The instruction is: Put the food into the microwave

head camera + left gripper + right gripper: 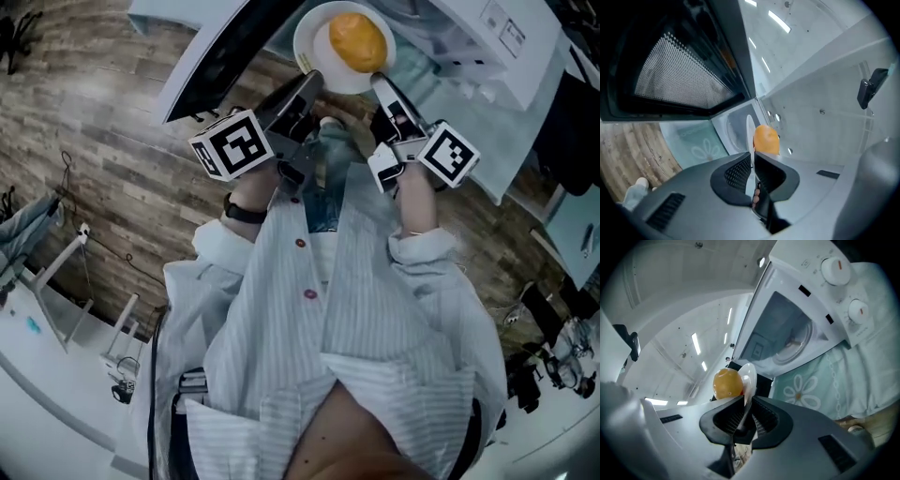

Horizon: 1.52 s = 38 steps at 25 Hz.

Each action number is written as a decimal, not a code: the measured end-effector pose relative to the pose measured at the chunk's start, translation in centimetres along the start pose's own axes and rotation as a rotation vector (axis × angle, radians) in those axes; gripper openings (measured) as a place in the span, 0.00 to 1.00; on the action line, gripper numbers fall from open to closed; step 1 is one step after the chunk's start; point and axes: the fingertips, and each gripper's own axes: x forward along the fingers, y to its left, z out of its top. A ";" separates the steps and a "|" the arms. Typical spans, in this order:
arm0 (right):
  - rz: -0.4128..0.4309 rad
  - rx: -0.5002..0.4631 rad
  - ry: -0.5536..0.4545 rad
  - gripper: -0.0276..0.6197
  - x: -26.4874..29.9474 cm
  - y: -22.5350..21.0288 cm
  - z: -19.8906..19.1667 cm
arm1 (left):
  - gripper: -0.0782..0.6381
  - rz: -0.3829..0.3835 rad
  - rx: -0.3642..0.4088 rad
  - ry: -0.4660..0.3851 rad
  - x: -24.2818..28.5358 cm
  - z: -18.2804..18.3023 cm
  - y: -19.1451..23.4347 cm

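The round orange-yellow piece of food (357, 41) sits on a round white plate (307, 49), and the plate is held in the air in front of a white microwave oven (806, 296), outside its cavity. Both tools carry it. The left tool (310, 82) is clenched on the plate's rim on one side, and the right tool (379, 84) is clenched on the rim on the opposite side. In each gripper view the thin white rim runs edge-on between the dark ribbed pads, with the food just beyond the tips.

The microwave's dark-windowed door (679, 70) stands swung open at the left of the plate. The oven's body is at the right, and its lit cavity with a glass turntable (797, 341) faces the plate. Two round white knobs (834, 269) are set one above the other on the control panel.

A pale green cloth printed with white daisies (806, 394) lies under the oven. In the head view the person's pale striped shirt (375, 319) fills the lower part, above a wood-plank floor (94, 141).
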 end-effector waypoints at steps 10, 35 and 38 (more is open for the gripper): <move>-0.102 0.055 -0.110 0.12 -1.0 -2.9 1.0 | 0.15 -0.066 -0.005 0.181 3.7 -0.7 1.2; -0.132 0.094 -0.211 0.12 -2.0 -4.3 0.7 | 0.15 -0.136 0.015 0.260 5.2 -1.6 1.5; -0.136 0.095 -0.226 0.12 -2.2 -4.1 0.9 | 0.15 -0.144 0.025 0.253 5.3 -1.6 1.1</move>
